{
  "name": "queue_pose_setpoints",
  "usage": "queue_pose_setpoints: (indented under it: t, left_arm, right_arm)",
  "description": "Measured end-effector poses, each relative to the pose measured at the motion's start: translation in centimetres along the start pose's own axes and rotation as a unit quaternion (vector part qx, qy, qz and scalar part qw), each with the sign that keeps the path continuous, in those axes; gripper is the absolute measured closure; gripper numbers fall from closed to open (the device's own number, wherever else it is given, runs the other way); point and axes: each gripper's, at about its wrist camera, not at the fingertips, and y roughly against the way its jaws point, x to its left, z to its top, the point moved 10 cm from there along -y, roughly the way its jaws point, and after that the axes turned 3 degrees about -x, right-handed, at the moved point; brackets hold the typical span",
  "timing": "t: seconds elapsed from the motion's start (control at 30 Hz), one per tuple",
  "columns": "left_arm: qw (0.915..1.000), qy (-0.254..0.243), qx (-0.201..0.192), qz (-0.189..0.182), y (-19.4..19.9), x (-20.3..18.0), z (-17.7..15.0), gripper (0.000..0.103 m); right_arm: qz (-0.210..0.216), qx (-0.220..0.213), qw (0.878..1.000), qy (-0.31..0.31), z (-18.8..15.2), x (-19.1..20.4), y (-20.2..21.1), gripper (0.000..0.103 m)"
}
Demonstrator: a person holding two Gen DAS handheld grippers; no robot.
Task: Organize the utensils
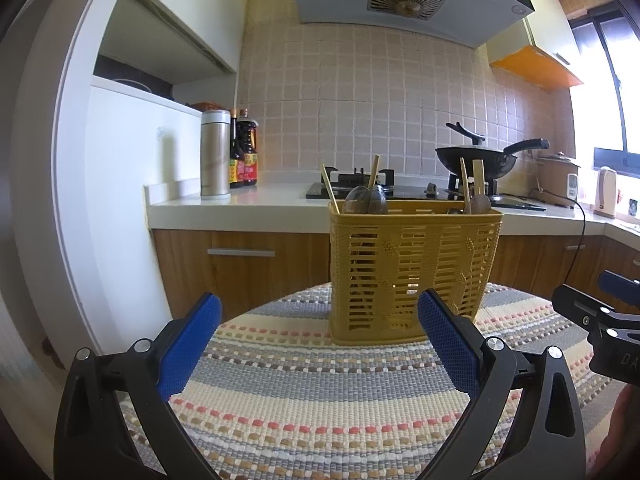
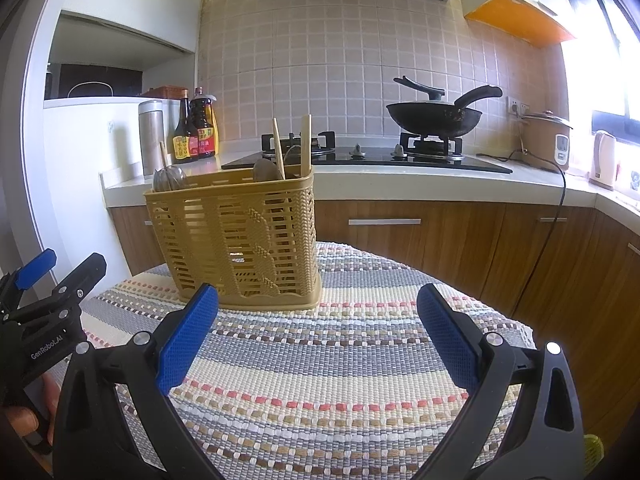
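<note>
A yellow slotted utensil basket (image 1: 412,272) (image 2: 240,236) stands upright on a round table covered by a striped woven cloth (image 1: 312,392) (image 2: 328,360). Wooden chopsticks (image 1: 329,188) (image 2: 306,144) and dark spoons (image 1: 366,199) (image 2: 170,179) stick up out of it. My left gripper (image 1: 318,336) is open just in front of the basket, nothing between its blue pads. My right gripper (image 2: 318,332) is open too, to the right of the basket and empty. The other gripper shows at the edge of each view.
Behind the table runs a kitchen counter (image 1: 256,204) with a steel flask (image 1: 215,154), sauce bottles (image 1: 243,148), a gas hob (image 2: 360,156) with a black wok (image 2: 434,116), a rice cooker (image 2: 546,140) and a kettle (image 2: 604,160). A power cord (image 2: 548,232) hangs down the cabinets.
</note>
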Motion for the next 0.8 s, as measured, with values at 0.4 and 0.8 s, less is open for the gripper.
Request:
queue_pose_setpoints:
  t: [0.4,0.8]
  left_arm:
    - [0.9996,0.018,-0.002,0.020,0.1,1.3,0.2,0.007]
    - [0.9999,0.015,0.005,0.005,0.0,0.9,0.1,0.007]
  right_arm:
    - [0.000,0.000,1.000,0.000,0.0,0.1,0.0,0.008]
    - [0.000,0.000,1.000,-0.002,0.0,-0.1,0.0,0.008]
